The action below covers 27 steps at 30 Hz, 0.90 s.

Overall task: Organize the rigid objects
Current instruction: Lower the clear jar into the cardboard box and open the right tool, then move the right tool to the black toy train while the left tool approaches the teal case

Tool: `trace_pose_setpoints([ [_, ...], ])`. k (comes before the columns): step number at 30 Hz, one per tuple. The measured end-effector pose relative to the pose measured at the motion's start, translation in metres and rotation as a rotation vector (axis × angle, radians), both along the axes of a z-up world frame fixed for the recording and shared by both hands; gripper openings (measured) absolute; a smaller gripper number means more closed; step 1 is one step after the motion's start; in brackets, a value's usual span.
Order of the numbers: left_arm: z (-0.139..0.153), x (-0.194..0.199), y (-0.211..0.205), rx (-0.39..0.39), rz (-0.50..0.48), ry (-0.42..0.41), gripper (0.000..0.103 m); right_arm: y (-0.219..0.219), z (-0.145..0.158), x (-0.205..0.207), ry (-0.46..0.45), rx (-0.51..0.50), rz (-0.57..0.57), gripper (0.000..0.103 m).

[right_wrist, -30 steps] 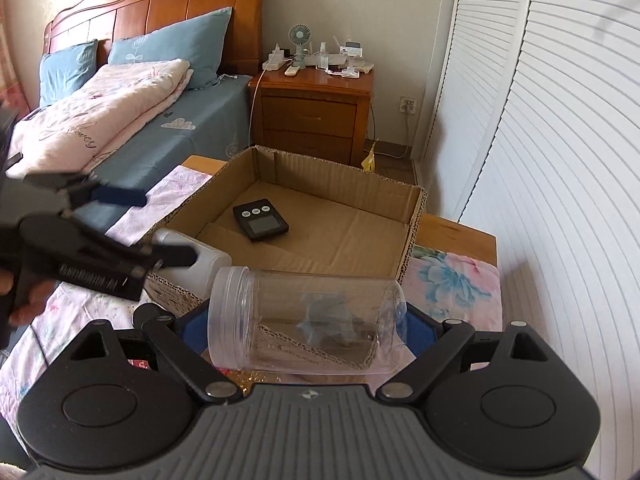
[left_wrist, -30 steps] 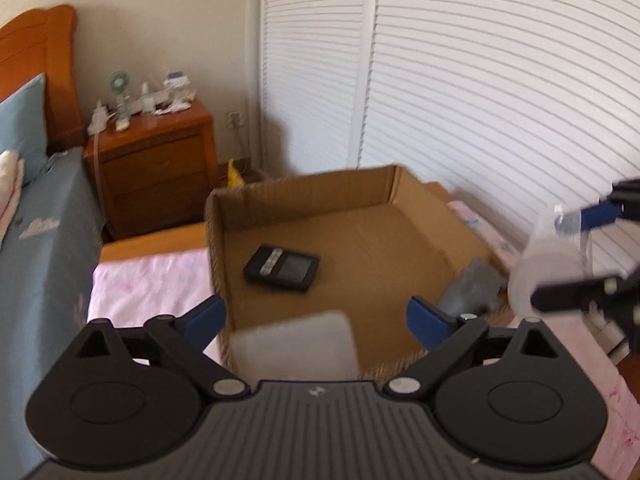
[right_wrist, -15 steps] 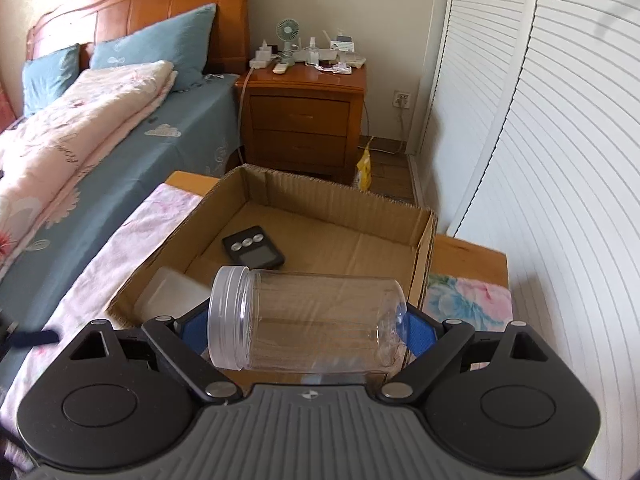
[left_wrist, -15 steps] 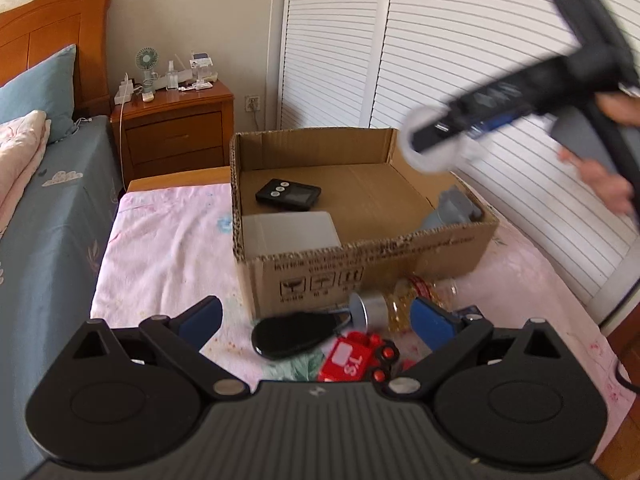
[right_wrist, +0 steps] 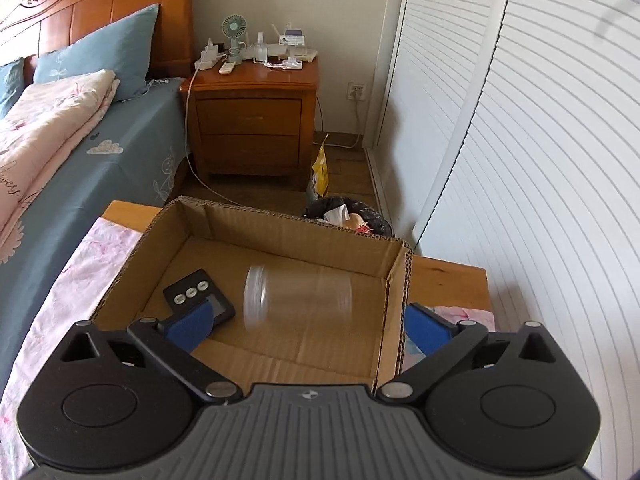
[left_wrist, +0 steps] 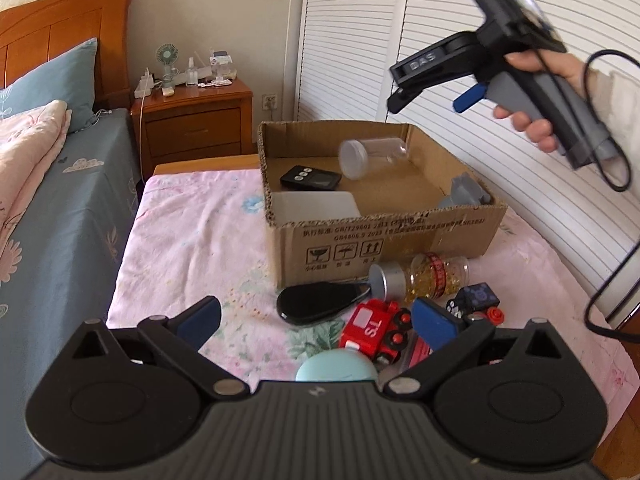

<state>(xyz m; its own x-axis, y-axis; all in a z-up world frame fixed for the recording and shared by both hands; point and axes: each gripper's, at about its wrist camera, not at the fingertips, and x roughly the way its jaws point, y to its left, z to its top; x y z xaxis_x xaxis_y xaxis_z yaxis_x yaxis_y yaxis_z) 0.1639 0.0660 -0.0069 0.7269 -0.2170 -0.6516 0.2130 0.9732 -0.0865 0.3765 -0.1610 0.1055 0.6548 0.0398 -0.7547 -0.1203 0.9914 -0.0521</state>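
So the right gripper point(right_wrist: 308, 326) is hanging above the cardboard box point(left_wrist: 404, 236) with its tongs spread wide. They've just been opening, and nothing sits between them anymore. The clear plastic jar point(right_wrist: 298, 294) is loose inside the box, on its side and smeared with motion blur, lid end pointing left in the right wrist view. From the left wrist view the same jar point(left_wrist: 372, 152) is toward the far wall of the box, with the lid facing the camera.

Other stuff in the box: a black timer with three round buttons point(left_wrist: 310, 177) just left of the jar, a pale flat container point(left_wrist: 314, 206) tucked into the near left corner, and a grey thing point(left_wrist: 466, 190) against the right wall that I can't make out.

The left gripper point(left_wrist: 316, 316) is lower and closer to the near end of the table, tongs also spread apart and holding nothing. They've just been opening a bit too. Below it, on the pink flowery cloth point(left_wrist: 192, 240), there's a little pile in front of the box: a black teardrop-shaped gadget point(left_wrist: 316, 302), a small bottle of gold flakes with a silver cap point(left_wrist: 424, 276) lying on its side and touching the box front, a red toy train car point(left_wrist: 378, 330), a dark block with a printed pattern point(left_wrist: 474, 300), and a light blue round thing point(left_wrist: 336, 366) right at the gripper's edge.

You can see a hand point(left_wrist: 536, 92) up on the right holding the other gripper's handle, cable dangling from it.
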Motion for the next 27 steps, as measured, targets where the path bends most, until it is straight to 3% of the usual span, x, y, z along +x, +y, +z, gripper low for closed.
trace_pose_setpoints([
  [16, -0.004, -0.02, -0.006, 0.052, -0.022, -0.015, 0.101, 0.009, 0.009, -0.107, -0.08, -0.007, 0.003, 0.103],
  [22, -0.012, -0.022, -0.009, 0.076, -0.036, 0.001, 0.102, 0.005, -0.024, -0.155, -0.039, 0.035, -0.036, 0.103],
  [27, -0.018, -0.022, -0.01, 0.099, -0.024, 0.011, 0.102, 0.003, -0.06, -0.171, 0.018, 0.08, -0.086, 0.103],
])
